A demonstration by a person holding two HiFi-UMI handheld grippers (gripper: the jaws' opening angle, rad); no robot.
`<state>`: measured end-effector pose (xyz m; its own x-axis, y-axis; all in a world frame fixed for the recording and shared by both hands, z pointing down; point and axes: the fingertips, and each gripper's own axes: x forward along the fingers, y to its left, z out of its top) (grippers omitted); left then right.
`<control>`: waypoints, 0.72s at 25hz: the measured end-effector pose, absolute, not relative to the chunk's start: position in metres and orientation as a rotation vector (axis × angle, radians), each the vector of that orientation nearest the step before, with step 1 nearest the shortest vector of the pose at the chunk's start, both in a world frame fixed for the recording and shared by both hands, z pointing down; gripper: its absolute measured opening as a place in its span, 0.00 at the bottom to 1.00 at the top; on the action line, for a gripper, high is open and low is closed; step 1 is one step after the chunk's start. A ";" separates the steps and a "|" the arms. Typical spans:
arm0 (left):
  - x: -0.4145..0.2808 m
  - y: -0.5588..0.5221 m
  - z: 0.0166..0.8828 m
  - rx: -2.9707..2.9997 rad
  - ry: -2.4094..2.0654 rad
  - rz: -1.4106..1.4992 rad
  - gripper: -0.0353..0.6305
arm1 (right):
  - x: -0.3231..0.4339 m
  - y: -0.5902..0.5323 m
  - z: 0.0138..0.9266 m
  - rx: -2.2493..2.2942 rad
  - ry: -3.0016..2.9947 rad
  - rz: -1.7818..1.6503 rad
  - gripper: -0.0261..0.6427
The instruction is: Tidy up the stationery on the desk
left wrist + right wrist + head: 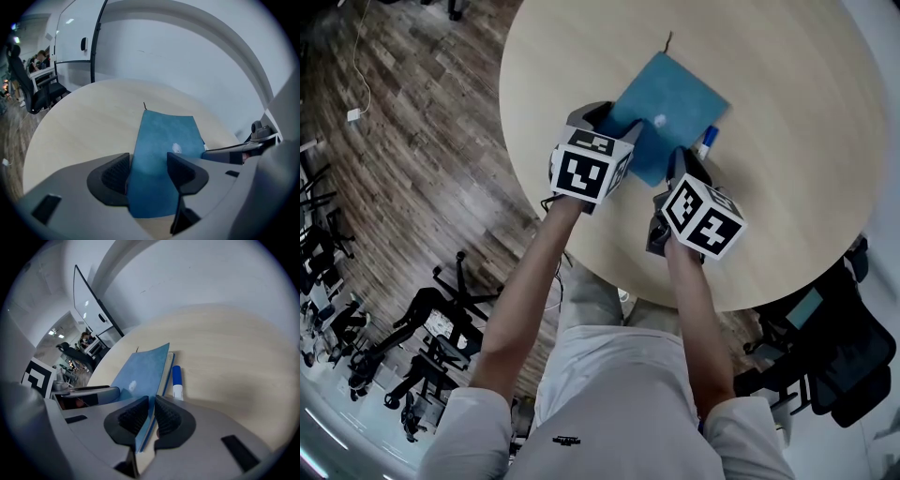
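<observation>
A blue notebook [670,103] [164,131] [140,369] lies near the middle of the round table, a small white mark on its cover. Beside its right edge rests a blue-capped white marker [707,142] [177,383]. My right gripper [682,167] [151,417] is shut on the near edge of the notebook's cover, which is raised off the pages. At the notebook's near left corner, my left gripper [602,120] [149,171] is open, and the blue cover shows in the gap between its jaws.
The pale wooden round table [787,206] drops off just behind both grippers. A thin dark bookmark string [668,39] pokes out past the notebook's far end. A black office chair [834,347] stands at the right, and more chairs [431,319] on the wood floor at the left.
</observation>
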<state>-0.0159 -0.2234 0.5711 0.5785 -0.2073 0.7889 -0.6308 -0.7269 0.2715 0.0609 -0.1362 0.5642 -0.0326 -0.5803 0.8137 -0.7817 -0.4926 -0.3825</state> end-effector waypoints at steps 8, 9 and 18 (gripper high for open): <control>-0.016 -0.219 0.567 2.250 -0.658 1.026 0.42 | 0.062 -0.134 0.562 2.062 -1.462 1.549 0.14; -0.017 -0.216 0.566 2.246 -0.655 1.026 0.42 | 0.063 -0.133 0.561 2.067 -1.463 1.553 0.14; -0.033 -0.196 0.558 2.204 -0.828 0.956 0.41 | 0.055 -0.125 0.553 2.031 -1.522 1.552 0.12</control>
